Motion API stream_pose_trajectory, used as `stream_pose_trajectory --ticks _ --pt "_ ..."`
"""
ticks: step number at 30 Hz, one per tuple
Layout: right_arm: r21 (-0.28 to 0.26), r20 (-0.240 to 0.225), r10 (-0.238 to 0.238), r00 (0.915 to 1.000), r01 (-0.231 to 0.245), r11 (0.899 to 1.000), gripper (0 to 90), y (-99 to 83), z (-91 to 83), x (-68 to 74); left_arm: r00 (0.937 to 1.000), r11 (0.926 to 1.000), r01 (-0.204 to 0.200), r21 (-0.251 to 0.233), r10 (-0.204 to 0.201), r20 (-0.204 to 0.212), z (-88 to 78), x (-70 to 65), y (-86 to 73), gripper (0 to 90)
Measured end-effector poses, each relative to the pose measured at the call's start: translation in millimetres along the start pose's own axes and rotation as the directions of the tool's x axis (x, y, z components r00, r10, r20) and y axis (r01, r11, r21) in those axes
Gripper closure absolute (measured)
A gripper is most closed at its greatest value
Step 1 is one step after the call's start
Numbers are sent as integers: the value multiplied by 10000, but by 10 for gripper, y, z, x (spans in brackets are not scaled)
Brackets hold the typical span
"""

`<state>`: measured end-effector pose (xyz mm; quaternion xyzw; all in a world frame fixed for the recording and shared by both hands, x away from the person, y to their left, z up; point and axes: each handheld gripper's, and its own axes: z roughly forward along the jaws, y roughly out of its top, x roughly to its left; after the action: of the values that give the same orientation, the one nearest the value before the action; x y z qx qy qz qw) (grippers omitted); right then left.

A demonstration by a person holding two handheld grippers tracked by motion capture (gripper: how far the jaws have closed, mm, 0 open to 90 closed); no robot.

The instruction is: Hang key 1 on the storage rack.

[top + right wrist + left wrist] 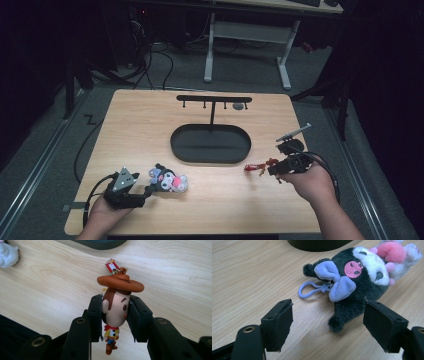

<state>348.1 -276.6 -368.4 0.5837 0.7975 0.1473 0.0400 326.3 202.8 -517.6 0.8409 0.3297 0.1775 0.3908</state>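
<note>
The right gripper (115,312) has its jaws clamped on the head of a small cowboy-figure keychain with a brown hat (115,307), held just above the pale wooden table (150,130). Next, I'd guess, its loop must meet a peg on the black hanging stand with oval tray (212,107). The left gripper (328,317) stands wide open, holding nothing, around the dark plush keychain with lilac bow (354,277) lying on the table. The room behind is dim, with cables on the floor.

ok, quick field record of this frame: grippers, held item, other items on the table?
left gripper: open, jaws either side of the plush, not pressing on it
right gripper: shut on cowboy figure, clamped at the head
plush: lying on table, purple clip on the wood
rack: black, hook bar upright over an oval tray, mid-table
</note>
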Motion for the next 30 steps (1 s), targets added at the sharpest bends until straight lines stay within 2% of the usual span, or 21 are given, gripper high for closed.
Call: stream_pose_trajectory --ticks 6,14,19,30 --pt "482 50 -263 9996 260 9985 663 113 -87 85 10000 10000 -25 10 25 4 5 1 2 240" --pt "1123 430 -543 9976 492 9925 663 297 -198 195 10000 10000 -71 18 71 28 8 4 7 241" --pt "1189 597 -608 9964 534 9915 663 404 -251 229 10000 10000 -82 -5 82 17 5 5 9 241" --pt "842 826 -721 9940 651 9943 663 601 -307 270 10000 10000 -67 -26 67 16 -5 5 5 241"
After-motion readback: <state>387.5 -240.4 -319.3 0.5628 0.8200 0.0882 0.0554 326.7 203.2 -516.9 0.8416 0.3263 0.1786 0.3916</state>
